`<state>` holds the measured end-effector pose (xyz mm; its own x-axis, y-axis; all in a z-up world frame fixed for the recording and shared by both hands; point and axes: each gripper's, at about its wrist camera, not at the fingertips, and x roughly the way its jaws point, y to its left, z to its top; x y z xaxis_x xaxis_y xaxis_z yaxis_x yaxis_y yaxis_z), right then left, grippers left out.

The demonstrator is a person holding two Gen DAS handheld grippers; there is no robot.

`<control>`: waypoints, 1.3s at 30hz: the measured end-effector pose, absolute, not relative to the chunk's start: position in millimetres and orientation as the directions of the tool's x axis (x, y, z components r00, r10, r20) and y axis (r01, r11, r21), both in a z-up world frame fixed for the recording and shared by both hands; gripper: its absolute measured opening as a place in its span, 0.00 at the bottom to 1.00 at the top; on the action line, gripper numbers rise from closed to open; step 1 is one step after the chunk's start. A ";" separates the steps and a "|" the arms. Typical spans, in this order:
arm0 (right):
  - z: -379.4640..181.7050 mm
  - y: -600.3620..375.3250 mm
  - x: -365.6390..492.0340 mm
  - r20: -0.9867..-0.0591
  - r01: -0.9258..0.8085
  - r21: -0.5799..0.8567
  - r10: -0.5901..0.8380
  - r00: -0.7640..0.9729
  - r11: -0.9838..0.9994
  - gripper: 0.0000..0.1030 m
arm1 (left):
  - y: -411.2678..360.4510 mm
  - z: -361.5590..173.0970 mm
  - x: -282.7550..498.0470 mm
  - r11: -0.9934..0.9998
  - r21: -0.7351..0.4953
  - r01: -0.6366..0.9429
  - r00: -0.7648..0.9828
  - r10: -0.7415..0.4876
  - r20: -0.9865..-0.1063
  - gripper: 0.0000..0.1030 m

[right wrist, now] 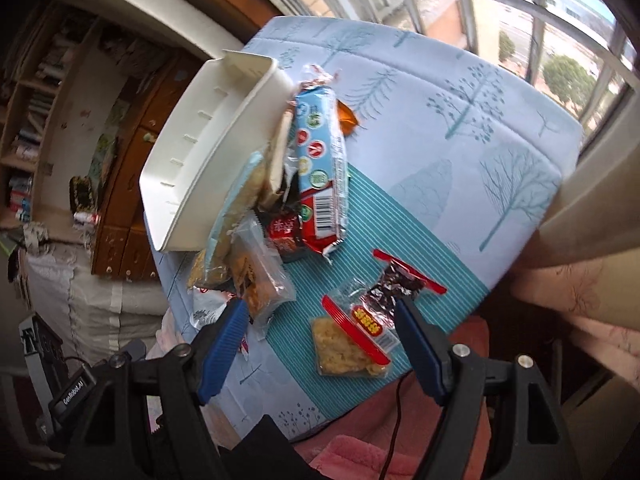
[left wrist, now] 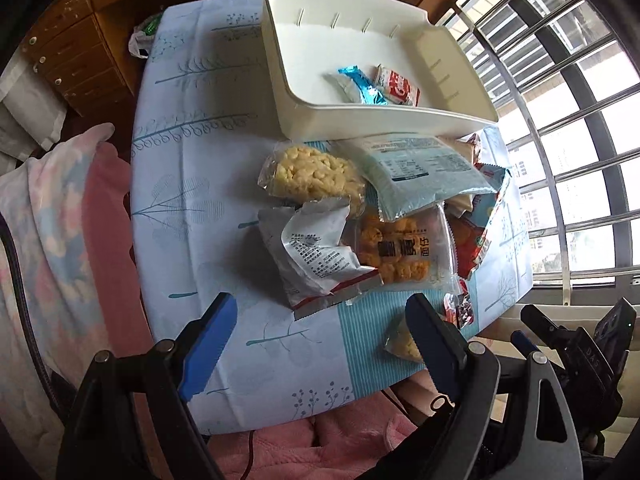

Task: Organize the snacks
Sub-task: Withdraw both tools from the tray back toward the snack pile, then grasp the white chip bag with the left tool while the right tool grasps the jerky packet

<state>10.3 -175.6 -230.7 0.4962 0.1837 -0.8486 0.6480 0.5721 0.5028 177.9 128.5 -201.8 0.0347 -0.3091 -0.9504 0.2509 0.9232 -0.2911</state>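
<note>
A white tray (left wrist: 304, 120) stands at the far side of the table and holds a blue packet (left wrist: 362, 88) and a red-and-white packet (left wrist: 398, 86). In front of it lies a heap of snack packs: a yellow puffed snack (left wrist: 312, 174), a pale blue bag (left wrist: 420, 168), a grey-white sachet (left wrist: 312, 256) and an orange snack pack (left wrist: 404, 254). My left gripper (left wrist: 320, 324) hangs open above the table's near edge, just short of the sachet. My right gripper (right wrist: 320, 320) is open over a small red-and-yellow noodle snack pack (right wrist: 356, 332). The tray (right wrist: 200, 152) and a tall blue pack (right wrist: 320, 152) also show in the right wrist view.
The table wears a pale blue cloth with tree prints (left wrist: 192, 184). A wooden drawer cabinet (left wrist: 76, 56) stands behind on the left and a barred window (left wrist: 568, 120) on the right. Pink fabric (left wrist: 104, 216) lies beside and below the table's edge.
</note>
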 end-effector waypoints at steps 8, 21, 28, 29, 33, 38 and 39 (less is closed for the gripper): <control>-267.6 -179.7 -3.2 -0.878 0.797 0.478 0.184 0.441 0.370 0.74 | 122.3 -246.7 201.3 0.921 -0.281 0.268 -0.072 -0.272 -0.960 0.83; -318.9 -186.1 9.5 -0.926 0.913 0.361 0.193 0.325 0.191 0.70 | 107.9 -307.3 224.5 0.916 -0.310 0.253 -0.179 -0.271 -0.946 0.83; -332.2 -194.3 19.7 -0.941 0.939 0.308 0.196 0.276 0.154 0.59 | 96.0 -322.5 230.7 0.910 -0.324 0.258 -0.210 -0.275 -0.938 0.83; -334.1 -196.0 21.6 -0.939 0.939 0.310 0.199 0.279 0.147 0.58 | 94.8 -324.5 231.1 0.911 -0.324 0.255 -0.216 -0.272 -0.938 0.83; -338.4 -200.1 27.5 -0.950 0.950 0.276 0.194 0.246 0.144 0.50 | 94.5 -329.7 231.1 0.912 -0.335 0.235 -0.236 -0.281 -0.930 0.83; -344.5 -203.4 28.7 -0.952 0.957 0.260 0.203 0.231 0.132 0.46 | 95.7 -336.2 229.9 0.915 -0.343 0.213 -0.260 -0.285 -0.923 0.80; -344.9 -203.3 30.7 -0.951 0.956 0.262 0.205 0.232 0.135 0.44 | 96.4 -336.8 231.2 0.914 -0.346 0.212 -0.264 -0.288 -0.921 0.78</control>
